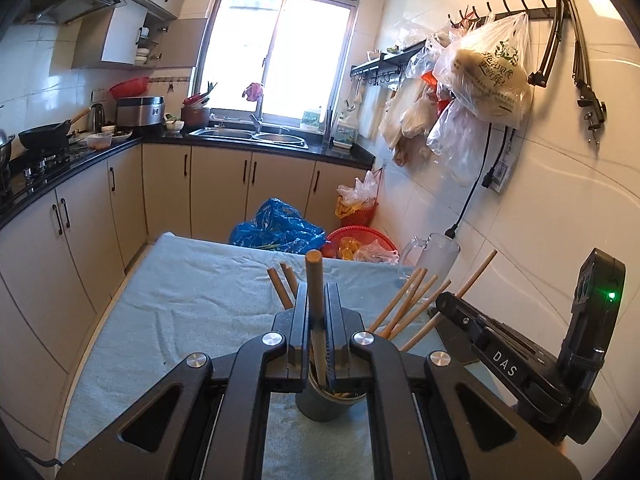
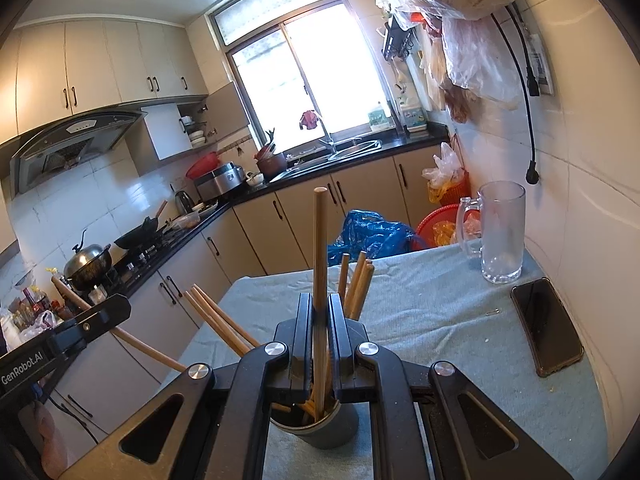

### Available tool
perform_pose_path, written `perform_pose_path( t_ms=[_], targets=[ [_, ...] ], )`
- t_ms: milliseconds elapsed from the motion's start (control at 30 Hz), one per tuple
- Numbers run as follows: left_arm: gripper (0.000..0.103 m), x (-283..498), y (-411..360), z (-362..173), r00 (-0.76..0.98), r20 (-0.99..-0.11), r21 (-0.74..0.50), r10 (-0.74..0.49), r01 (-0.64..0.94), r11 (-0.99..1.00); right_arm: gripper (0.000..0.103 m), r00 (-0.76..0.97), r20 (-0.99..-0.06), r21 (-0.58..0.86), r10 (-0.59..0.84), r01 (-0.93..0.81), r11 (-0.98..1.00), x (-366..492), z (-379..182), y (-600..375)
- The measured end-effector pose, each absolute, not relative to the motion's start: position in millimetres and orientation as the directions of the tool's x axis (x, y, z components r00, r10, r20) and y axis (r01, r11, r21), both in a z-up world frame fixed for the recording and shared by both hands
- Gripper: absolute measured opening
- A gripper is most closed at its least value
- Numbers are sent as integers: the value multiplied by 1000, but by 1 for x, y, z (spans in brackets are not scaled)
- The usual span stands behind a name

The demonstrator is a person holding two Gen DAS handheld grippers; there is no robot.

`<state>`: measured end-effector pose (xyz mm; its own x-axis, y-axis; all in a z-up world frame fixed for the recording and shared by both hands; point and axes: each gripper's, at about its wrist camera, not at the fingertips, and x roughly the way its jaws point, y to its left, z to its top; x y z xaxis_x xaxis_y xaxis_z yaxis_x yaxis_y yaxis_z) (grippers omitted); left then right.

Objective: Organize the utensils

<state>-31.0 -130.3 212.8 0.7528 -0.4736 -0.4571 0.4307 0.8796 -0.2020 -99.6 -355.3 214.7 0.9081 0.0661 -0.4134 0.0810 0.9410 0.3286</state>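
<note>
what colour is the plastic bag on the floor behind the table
Blue: the crumpled plastic bag on the floor beyond the cloth-covered table shows best in the left wrist view.

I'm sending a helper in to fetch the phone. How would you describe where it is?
Find the table covered with a light blue towel against the white tiled wall. The phone lies flat near that wall, just in front of the empty glass mug: the only dark, flat slab there.

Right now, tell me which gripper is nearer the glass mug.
Right. The right gripper sits over the grey cup, the glass mug ahead on its right; the left gripper sits beyond the right one, farther from the mug.
</note>
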Motion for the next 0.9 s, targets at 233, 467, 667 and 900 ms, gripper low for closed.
perform_pose_path(
  t_ms=[233,467,667,900],
  targets=[
    [6,-28,-138,197,732,-494,-195,-469,432,881,8,894,-444,309,65,85,947,-96,204,-351],
    [6,-29,-147,184,723,-518,-167,-457,438,883,8,876,-477,306,69,92,948,-90,188,-351],
    [6,-27,-154,175,719,-538,-135,-440,442,887,8,865,-497,302,73,94,949,-85,181,-351],
    [6,-27,-163,161,693,-576,-115,-433,456,883,8,855,-512,307,80,95,947,-83,174,-351]
  ],
)
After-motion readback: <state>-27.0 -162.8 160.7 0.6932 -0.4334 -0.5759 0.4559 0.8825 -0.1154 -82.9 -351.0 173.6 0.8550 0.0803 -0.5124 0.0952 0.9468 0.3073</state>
